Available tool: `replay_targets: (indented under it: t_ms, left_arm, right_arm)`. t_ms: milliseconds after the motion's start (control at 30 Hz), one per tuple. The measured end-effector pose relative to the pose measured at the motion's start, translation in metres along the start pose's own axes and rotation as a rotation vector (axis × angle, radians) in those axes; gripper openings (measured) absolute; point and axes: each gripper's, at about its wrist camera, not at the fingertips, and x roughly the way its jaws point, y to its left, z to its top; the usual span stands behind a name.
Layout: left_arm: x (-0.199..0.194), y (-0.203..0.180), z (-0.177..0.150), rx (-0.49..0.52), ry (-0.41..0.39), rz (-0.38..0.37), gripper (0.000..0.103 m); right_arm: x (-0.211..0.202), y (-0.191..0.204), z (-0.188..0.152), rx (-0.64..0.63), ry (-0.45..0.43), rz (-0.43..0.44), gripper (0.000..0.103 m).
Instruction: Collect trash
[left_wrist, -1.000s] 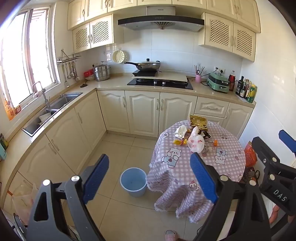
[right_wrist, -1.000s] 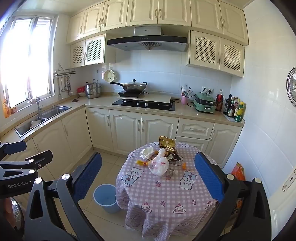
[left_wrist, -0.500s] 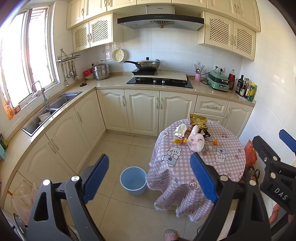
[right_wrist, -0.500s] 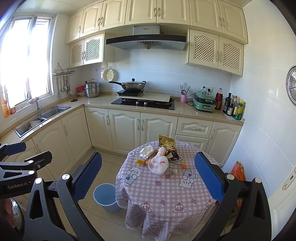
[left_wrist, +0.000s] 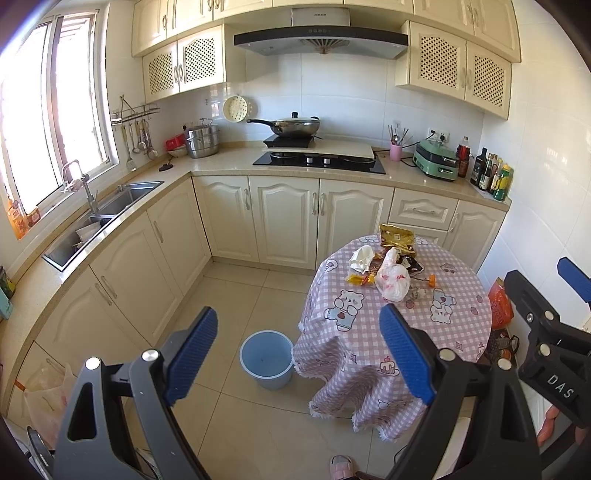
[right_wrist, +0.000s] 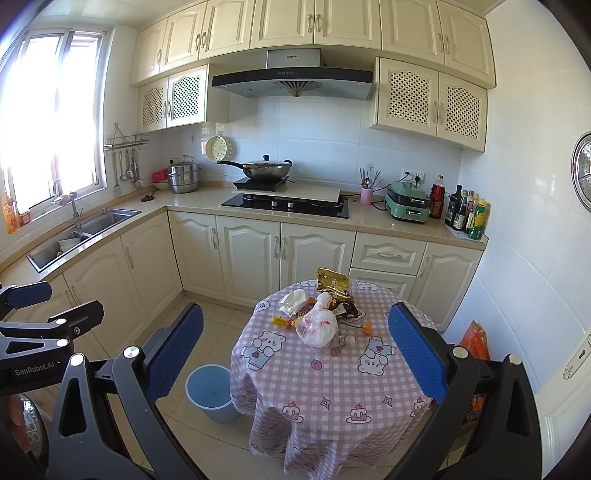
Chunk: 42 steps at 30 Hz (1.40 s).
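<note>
Both sets of jaws stand wide apart and hold nothing: the left gripper (left_wrist: 297, 356) hangs over the tiled floor, the right gripper (right_wrist: 295, 352) in front of the round bench (right_wrist: 332, 384) with its pink checked cloth. Neither touches anything. On the far half of the bench lies the trash in a loose heap: a knotted white plastic bag (right_wrist: 317, 326) in the middle, a crumpled white tissue (right_wrist: 292, 301) to its left, a gold foil packet (right_wrist: 333, 283) behind, dark wrappers (right_wrist: 347, 310) to its right, and small orange scraps (right_wrist: 280, 322) near the bag. On the floor just left of the bench stands a light blue bucket (left_wrist: 266, 359), open at the top
</note>
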Motion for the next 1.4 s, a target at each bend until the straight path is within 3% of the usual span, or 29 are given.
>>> replay_targets:
  t_ms: [1400]
  left_arm:
    - [0.015,0.033,0.004,-0.019,0.011,-0.001,0.088]
  right_arm:
    - [0.015,0.039,0.008,-0.018,0.024,0.013,0.097]
